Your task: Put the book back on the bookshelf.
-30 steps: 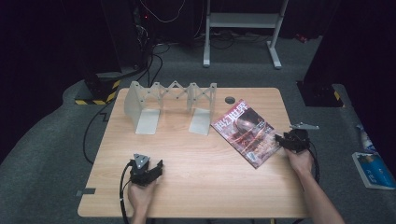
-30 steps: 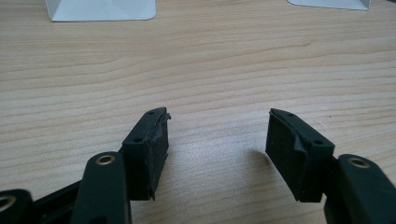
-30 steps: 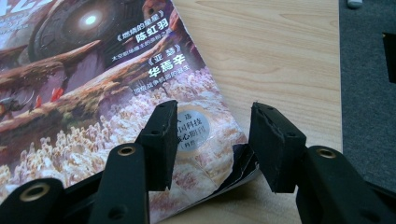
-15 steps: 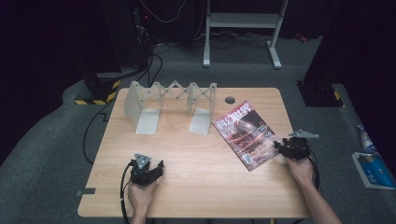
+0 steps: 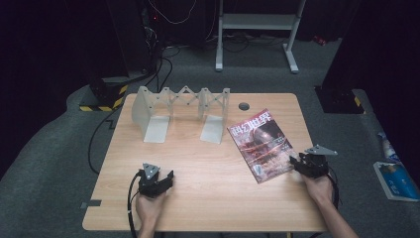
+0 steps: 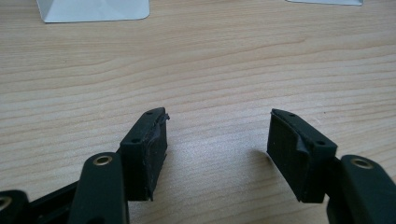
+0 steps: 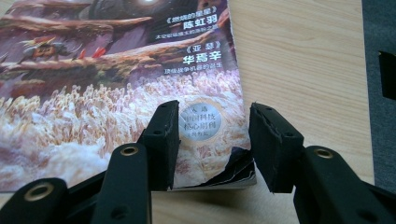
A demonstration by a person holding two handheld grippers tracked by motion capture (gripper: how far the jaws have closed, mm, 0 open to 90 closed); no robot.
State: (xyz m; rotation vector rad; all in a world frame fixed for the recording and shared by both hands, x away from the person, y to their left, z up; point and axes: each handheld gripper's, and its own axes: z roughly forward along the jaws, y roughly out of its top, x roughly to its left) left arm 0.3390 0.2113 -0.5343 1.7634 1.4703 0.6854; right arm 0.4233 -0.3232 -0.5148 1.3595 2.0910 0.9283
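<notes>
Magazine [image 5: 261,145] lies flat on the right part of the surface [image 5: 208,163], just right of the grey folding rack [image 5: 181,113]. My right gripper [image 5: 301,163] sits at its near right corner, jaws wide, straddling that curled corner [image 7: 233,170] without pressing it. My left gripper [image 5: 159,179] rests on bare wood at the near left, jaws wide, with nothing between them.
</notes>
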